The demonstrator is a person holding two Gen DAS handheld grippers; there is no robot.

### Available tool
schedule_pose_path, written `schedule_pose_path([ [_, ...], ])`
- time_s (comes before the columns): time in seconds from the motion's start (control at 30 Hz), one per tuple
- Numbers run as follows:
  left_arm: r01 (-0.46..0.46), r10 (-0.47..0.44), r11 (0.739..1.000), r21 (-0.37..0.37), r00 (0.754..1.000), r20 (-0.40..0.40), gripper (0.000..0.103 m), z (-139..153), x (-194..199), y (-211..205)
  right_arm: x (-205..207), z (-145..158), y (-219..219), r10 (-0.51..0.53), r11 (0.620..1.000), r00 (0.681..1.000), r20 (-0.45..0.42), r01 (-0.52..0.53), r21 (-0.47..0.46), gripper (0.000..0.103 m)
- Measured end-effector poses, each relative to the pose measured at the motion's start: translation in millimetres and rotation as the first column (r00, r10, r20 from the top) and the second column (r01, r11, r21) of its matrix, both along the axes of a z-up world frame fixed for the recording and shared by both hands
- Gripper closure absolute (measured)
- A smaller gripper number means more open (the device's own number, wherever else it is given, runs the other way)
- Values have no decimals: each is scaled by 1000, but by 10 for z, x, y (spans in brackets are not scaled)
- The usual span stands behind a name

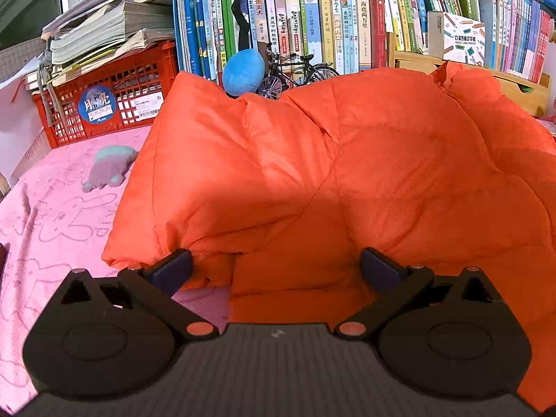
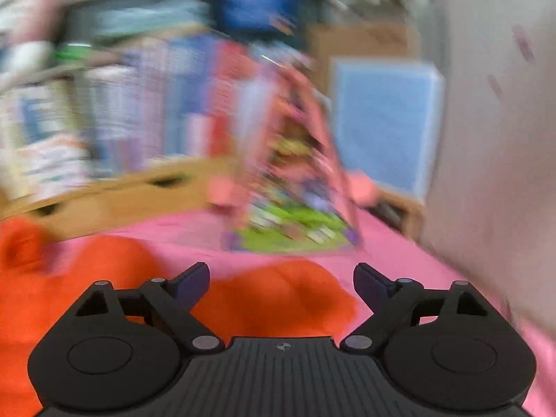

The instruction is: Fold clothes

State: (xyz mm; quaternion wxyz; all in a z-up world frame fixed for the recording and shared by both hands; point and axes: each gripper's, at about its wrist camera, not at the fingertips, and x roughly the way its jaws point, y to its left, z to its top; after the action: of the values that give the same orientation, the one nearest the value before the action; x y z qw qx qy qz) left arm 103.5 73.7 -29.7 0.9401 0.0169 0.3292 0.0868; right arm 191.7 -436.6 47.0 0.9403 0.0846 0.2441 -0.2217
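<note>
Pink blanket (image 1: 52, 215): both claws, left (image 1: 276, 266) and right (image 2: 281, 279), spread wide, low over orange jacket (image 1: 347, 160).

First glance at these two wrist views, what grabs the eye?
The puffy orange jacket fills the left wrist view, heaped on the pink bedspread, with the open left gripper at its near edge. Behind it stands a packed bookshelf. The right wrist view is motion-blurred; the right gripper is open above orange fabric.

I see a pink blanket (image 1: 52, 208) covering the surface. The orange puffer jacket (image 1: 330, 173) lies on it; left of the jacket sit a small plush toy (image 1: 109, 168) and a red crate (image 1: 104, 104).
</note>
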Motion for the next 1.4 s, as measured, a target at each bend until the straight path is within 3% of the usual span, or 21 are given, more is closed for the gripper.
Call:
schedule_pose_path([
  [0.1, -1, 1, 1000, -7, 1000, -1, 0, 0, 0, 7, 149, -375, -445, -177, 974, 982, -73, 185, 131, 15],
  [0.17, -2, 2, 1000, -4, 1000, -1, 0, 1, -1, 2, 140, -564, -606, -188, 967, 976, -114, 204, 151, 17],
  [0.27, -2, 2, 1000, -4, 1000, -1, 0, 2, -1, 1, 108, -702, -555, -70, 991, 984, -162, 86, 99, 41],
  [0.33, -2, 2, 1000, -3, 1000, -1, 0, 2, -2, 4, 122, -664, -479, 34, 995, 987, -160, -17, 101, 88],
  [0.4, -2, 2, 1000, -3, 1000, 0, 0, 1, -3, 5, 63, -579, -500, 51, 995, 987, -151, -37, 97, 95],
  [0.57, 0, 0, 1000, -2, 1000, 0, 0, 2, -5, 3, -148, -316, -855, -128, 986, 988, -91, 116, -119, 96],
  [0.7, 10, -10, 1000, -3, 1000, 0, 0, 5, -4, -6, -200, -242, -1296, -226, 968, 971, -78, 215, -132, 95],
  [0.77, 15, -15, 1000, -2, 1000, -1, 0, 5, -2, -14, -187, -275, -1412, -270, 955, 959, -89, 255, -149, 89],
  [0.87, 15, -15, 1000, -4, 1000, -1, 0, 4, -1, -13, -213, -324, -1312, -311, 943, 944, -107, 293, -157, 77],
  [0.93, 15, -15, 1000, -4, 1000, -1, 0, 6, -2, -11, -287, -271, -1161, -285, 952, 956, -65, 275, -132, 48],
  [1.0, 15, -15, 1000, -4, 1000, -1, 0, 7, -2, -10, -379, -139, -876, -204, 974, 979, -3, 203, -97, 45],
  [1.07, 16, -16, 1000, -4, 1000, -2, 0, 8, -1, -8, -386, 3, -444, 5, 999, 1000, 30, -4, -32, 45],
  [1.1, 16, -16, 1000, -4, 1000, -2, 0, 8, -2, -7, -388, 73, -227, 110, 994, 993, 50, -110, -2, 43],
  [1.13, 17, -17, 1000, -4, 1000, -2, 0, 9, -2, -4, -348, 110, 39, 241, 970, 969, 54, -243, 33, 43],
  [1.2, 19, -19, 1000, -5, 1000, -2, 0, 11, -4, 1, -334, 165, 647, 469, 875, 880, 73, -474, 95, 43],
  [1.4, 16, -16, 1000, -27, 1000, 4, 0, 17, -15, 37, -359, -200, 1773, 638, 770, 769, -32, -636, 52, 43],
])
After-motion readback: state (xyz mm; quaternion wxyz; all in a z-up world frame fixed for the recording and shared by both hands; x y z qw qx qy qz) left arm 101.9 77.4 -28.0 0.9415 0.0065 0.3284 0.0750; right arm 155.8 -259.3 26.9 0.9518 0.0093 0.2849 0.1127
